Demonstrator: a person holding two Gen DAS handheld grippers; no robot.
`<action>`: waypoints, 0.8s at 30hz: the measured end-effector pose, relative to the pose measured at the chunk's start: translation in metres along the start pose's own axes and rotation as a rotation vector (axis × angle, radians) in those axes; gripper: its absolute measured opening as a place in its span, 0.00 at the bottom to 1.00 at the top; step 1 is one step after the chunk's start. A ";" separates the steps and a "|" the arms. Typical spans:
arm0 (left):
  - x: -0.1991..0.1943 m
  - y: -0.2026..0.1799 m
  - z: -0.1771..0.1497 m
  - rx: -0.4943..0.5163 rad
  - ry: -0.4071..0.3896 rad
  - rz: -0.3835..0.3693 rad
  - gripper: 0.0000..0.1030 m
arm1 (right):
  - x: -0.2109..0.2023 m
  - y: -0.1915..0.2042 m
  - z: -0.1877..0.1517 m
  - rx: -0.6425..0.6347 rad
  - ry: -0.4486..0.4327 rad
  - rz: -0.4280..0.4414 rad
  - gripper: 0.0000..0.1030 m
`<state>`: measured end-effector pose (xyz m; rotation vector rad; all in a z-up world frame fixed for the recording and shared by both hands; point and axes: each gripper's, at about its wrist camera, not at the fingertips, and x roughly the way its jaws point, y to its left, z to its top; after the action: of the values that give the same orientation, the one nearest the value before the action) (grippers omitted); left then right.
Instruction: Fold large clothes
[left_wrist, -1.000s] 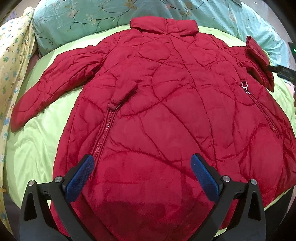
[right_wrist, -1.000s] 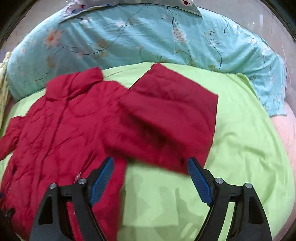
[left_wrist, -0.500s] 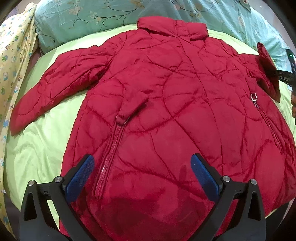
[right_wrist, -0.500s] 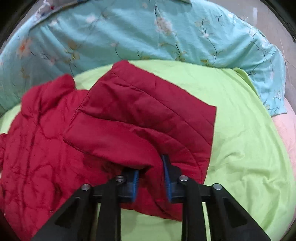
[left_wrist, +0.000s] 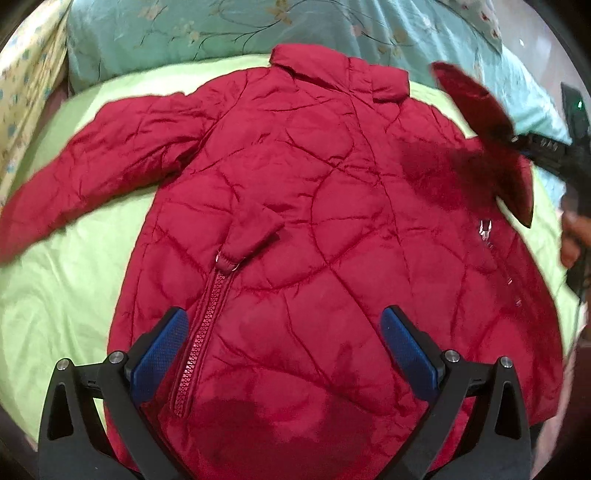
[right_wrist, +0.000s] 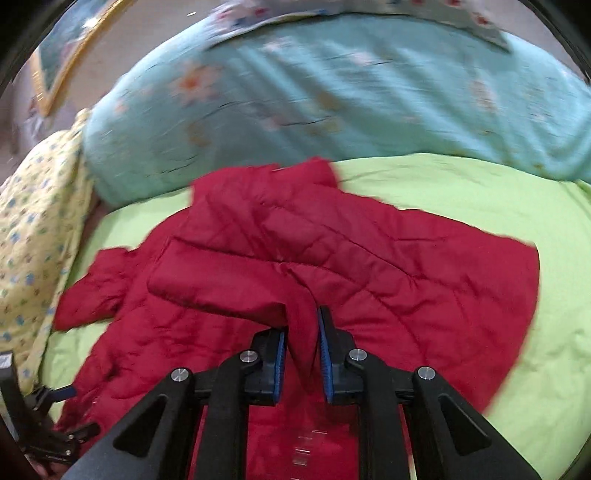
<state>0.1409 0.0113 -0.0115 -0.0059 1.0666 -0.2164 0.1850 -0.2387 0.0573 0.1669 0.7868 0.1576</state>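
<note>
- Left wrist view: A red quilted jacket (left_wrist: 295, 229) lies spread flat on a bed's lime-green sheet (left_wrist: 55, 302), collar toward the teal floral bedding (left_wrist: 221, 26) at the far end. One sleeve stretches out flat to the left; a zipper (left_wrist: 207, 325) runs down the near left part of the body.
- The left gripper (left_wrist: 284, 354) hovers above the jacket's lower hem, its blue pads set wide apart with nothing between them.
- At the right edge, the jacket's other sleeve (left_wrist: 480, 125) is raised off the bed, pinched by the right gripper, with part of a person's hand (left_wrist: 574, 236) just below it.
- Right wrist view: The right gripper (right_wrist: 301, 354) is clamped tight on a fold of the red sleeve (right_wrist: 303, 280), which is draped across the jacket's body.
- A yellow patterned cloth (right_wrist: 33, 240) borders the bed on the left; the picture is motion-blurred.
</note>
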 end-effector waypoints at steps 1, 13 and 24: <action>0.000 0.004 0.001 -0.016 0.001 -0.023 1.00 | 0.009 0.012 0.000 -0.004 0.013 0.028 0.14; 0.011 0.060 0.049 -0.210 -0.002 -0.362 1.00 | 0.095 0.099 -0.017 -0.143 0.124 0.166 0.14; 0.079 0.075 0.144 -0.274 0.049 -0.498 1.00 | 0.109 0.126 -0.029 -0.236 0.109 0.211 0.19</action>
<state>0.3153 0.0565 -0.0184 -0.5186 1.1245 -0.5190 0.2303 -0.0910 -0.0113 0.0173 0.8514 0.4601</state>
